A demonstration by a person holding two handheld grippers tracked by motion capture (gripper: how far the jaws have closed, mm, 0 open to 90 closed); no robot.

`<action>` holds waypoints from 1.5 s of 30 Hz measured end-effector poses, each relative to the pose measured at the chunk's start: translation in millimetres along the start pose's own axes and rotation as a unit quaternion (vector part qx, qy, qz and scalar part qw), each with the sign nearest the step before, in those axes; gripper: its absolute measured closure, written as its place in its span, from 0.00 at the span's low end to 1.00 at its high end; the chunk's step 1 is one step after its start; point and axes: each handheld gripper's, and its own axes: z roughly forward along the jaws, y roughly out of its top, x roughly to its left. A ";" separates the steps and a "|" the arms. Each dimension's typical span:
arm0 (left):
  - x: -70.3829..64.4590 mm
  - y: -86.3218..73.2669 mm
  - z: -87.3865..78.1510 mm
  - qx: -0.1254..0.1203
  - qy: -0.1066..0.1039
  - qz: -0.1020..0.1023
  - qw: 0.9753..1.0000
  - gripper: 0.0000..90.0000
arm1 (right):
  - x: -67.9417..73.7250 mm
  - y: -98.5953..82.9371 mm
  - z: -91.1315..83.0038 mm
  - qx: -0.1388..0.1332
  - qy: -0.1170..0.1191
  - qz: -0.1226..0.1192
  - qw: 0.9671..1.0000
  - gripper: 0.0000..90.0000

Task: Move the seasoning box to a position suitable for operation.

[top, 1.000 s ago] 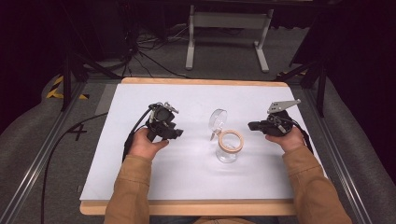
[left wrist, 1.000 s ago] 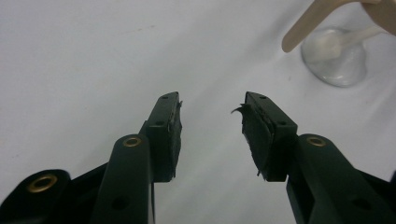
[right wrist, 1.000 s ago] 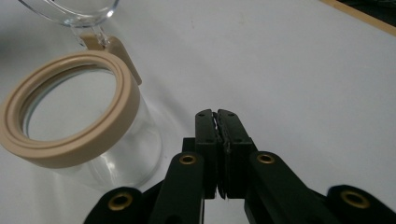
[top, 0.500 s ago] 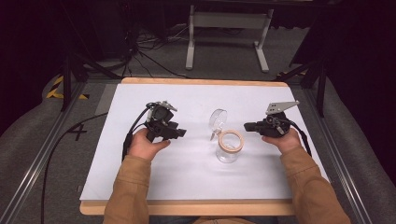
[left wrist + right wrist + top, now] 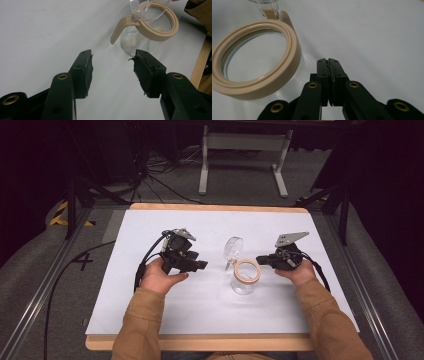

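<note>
A clear glass jar [image 5: 245,279] with a beige rim ring [image 5: 257,60] stands upright mid-table, its clear hinged lid [image 5: 233,248] flipped up and open. In the left gripper view the jar [image 5: 147,27] lies ahead and to the right, its beige handle [image 5: 119,28] pointing toward the jaws. My left gripper [image 5: 202,265] is open and empty, a short way left of the jar. My right gripper [image 5: 259,259] is shut with nothing between its jaws, its tips [image 5: 328,61] just beside the jar's rim.
The white table mat [image 5: 165,310] sits on a wooden board [image 5: 210,343]. Black cables [image 5: 145,265] trail from the left gripper. A grey metal stand [image 5: 240,155] is on the floor beyond the table.
My right gripper has moved left, closer to the jar's rim. My left gripper has edged slightly right toward the jar.
</note>
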 end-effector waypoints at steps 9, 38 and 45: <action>2.8 -1.9 -0.9 0.002 0.001 -0.004 1.000 0.55 | 1.7 -2.1 11.3 0.013 0.009 -0.007 1.000 0.98; 8.8 0.4 -2.4 -0.004 0.010 -0.026 1.000 0.63 | 12.6 -1.8 13.1 0.012 0.038 -0.026 0.999 0.99; 9.4 6.3 1.5 0.005 0.005 -0.023 1.000 0.61 | 18.0 -6.1 9.2 0.021 0.039 -0.024 0.999 0.99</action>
